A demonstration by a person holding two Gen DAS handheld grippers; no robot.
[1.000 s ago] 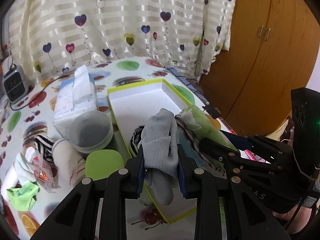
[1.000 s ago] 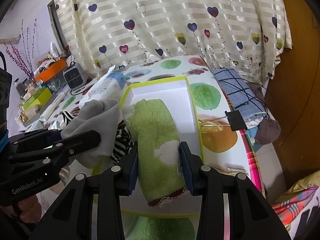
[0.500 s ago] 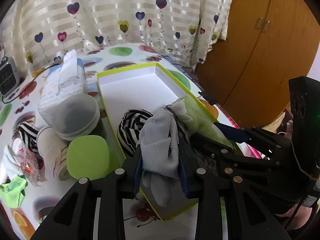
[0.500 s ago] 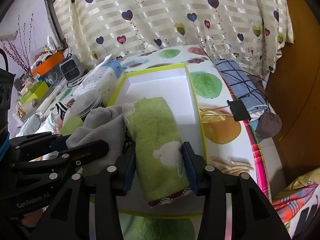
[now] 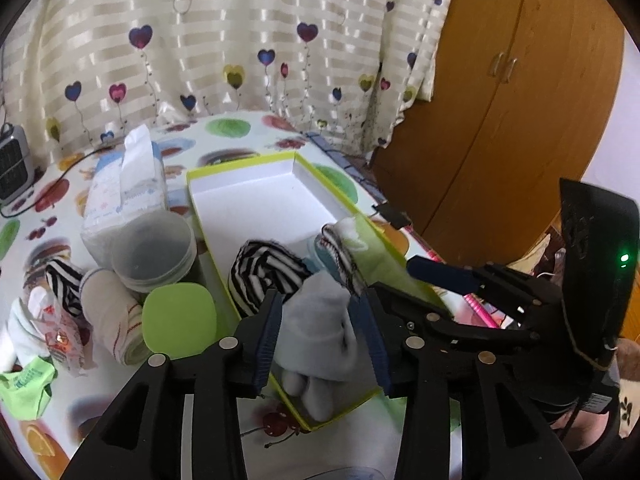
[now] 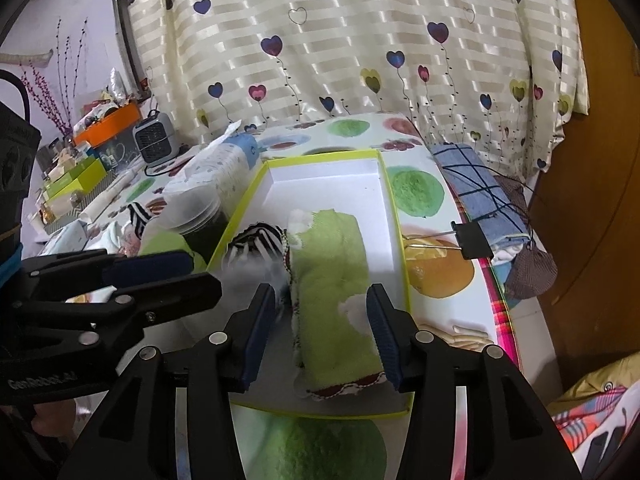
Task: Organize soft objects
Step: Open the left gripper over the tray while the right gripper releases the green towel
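A shallow white box with a lime rim (image 5: pixel 256 204) (image 6: pixel 328 184) lies on the table. A rolled black-and-white striped sock (image 5: pixel 264 276) (image 6: pixel 256 240) lies in it. My left gripper (image 5: pixel 320 332) is open around a grey sock (image 5: pixel 320 336) that rests in the box's near end. My right gripper (image 6: pixel 320 320) is open around a rolled green sock (image 6: pixel 336 284) lying in the box; the green sock also shows in the left wrist view (image 5: pixel 360 248). More socks (image 5: pixel 112 312) lie loose on the table to the left.
A tissue pack (image 5: pixel 124 192), a frosted plastic cup (image 5: pixel 154 248) and a green lid (image 5: pixel 180 318) stand left of the box. A small heater (image 5: pixel 12 164) is far left. A binder clip (image 6: pixel 472 240) and folded blue cloth (image 6: pixel 480 192) sit at the table's right edge. A wooden wardrobe (image 5: pixel 520 100) stands behind.
Both grippers lowered their socks into the box and opened. The grey sock and the green sock now rest in the box between the spread fingers.
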